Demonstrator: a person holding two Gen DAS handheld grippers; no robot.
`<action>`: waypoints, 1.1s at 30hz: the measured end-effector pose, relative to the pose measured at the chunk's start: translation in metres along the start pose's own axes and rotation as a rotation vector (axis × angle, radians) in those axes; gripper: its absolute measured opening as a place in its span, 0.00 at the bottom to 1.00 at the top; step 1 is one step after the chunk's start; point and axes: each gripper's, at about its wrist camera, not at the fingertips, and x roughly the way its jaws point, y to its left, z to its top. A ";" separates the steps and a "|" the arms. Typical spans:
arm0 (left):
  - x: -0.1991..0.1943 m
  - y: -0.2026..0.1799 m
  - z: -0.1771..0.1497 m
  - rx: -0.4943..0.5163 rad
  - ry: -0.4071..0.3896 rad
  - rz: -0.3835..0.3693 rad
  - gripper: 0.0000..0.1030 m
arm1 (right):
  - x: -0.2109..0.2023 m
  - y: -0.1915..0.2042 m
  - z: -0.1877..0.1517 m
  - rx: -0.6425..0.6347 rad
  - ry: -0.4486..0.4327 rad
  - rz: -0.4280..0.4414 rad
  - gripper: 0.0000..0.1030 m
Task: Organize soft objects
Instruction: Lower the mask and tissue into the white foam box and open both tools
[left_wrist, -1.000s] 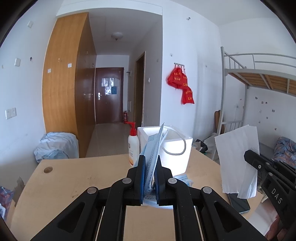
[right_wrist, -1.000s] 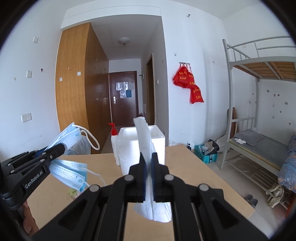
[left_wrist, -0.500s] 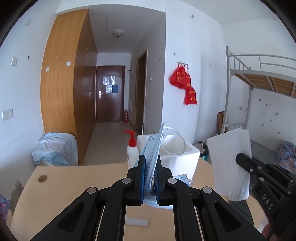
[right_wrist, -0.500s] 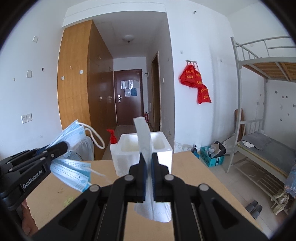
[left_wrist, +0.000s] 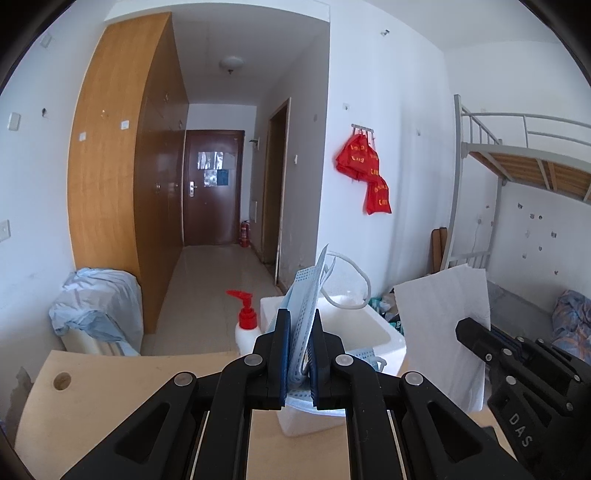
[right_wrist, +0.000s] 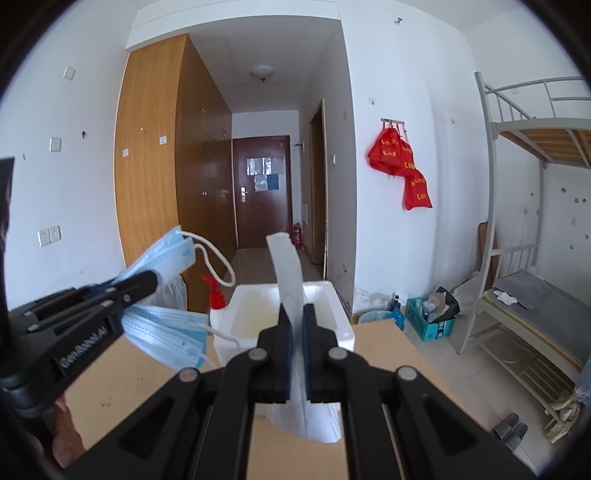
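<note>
Two grippers above wooden table. White foam box at far edge, pump bottle beside it. Right gripper clamped on white tissue; left gripper clamped on blue face masks, both held short of box.

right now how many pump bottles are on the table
1. The pump bottle, white with a red pump, stands on the table beside the left wall of the white foam box. The grippers and box block part of the table, so another may be hidden.
</note>
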 end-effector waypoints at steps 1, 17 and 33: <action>0.003 0.002 0.001 -0.007 0.002 -0.004 0.09 | 0.003 -0.002 0.002 0.004 -0.004 0.002 0.07; 0.112 -0.004 0.012 0.004 0.062 -0.023 0.09 | 0.064 -0.009 0.012 -0.007 0.030 -0.005 0.07; 0.140 0.000 0.009 0.018 0.071 0.043 0.76 | 0.073 -0.019 0.013 0.014 0.047 -0.030 0.07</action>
